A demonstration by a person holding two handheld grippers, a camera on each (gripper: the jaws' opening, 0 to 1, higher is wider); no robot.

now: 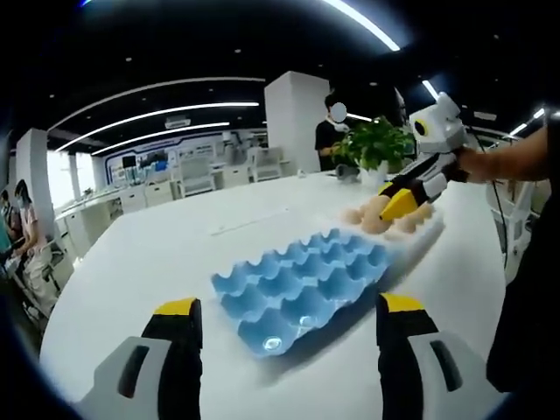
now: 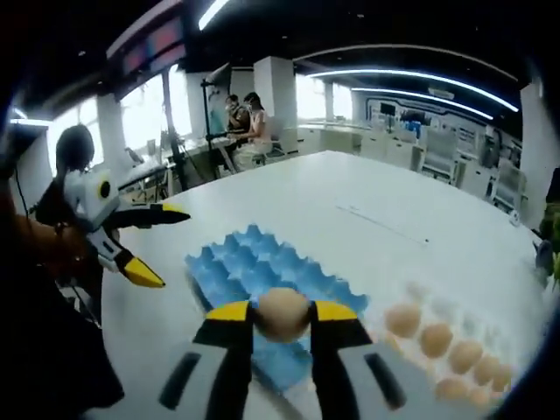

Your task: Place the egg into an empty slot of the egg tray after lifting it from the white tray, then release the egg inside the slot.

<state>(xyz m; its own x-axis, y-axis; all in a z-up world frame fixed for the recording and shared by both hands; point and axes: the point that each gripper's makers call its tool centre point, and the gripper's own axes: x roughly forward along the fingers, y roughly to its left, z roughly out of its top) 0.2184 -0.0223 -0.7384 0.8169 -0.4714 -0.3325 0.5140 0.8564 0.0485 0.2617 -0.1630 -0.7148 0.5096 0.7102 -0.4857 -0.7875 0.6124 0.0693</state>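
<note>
The right gripper (image 2: 283, 312) clamped a tan egg (image 2: 283, 313) lifted above the blue moulded egg tray (image 2: 254, 262) at lower centre; placing and releasing remained, and the left gripper (image 1: 289, 319) gaped wide.

Right gripper (image 2: 282, 315) jaws clamp an egg (image 2: 283, 313) — above the blue egg tray (image 2: 236, 267).

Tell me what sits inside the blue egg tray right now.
The blue egg tray has no eggs in the slots that show. The right claw, shut on an egg, covers some near slots in the right gripper view.

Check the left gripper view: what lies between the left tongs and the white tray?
The blue egg tray lies between the open left tongs and the white tray of eggs.
</note>
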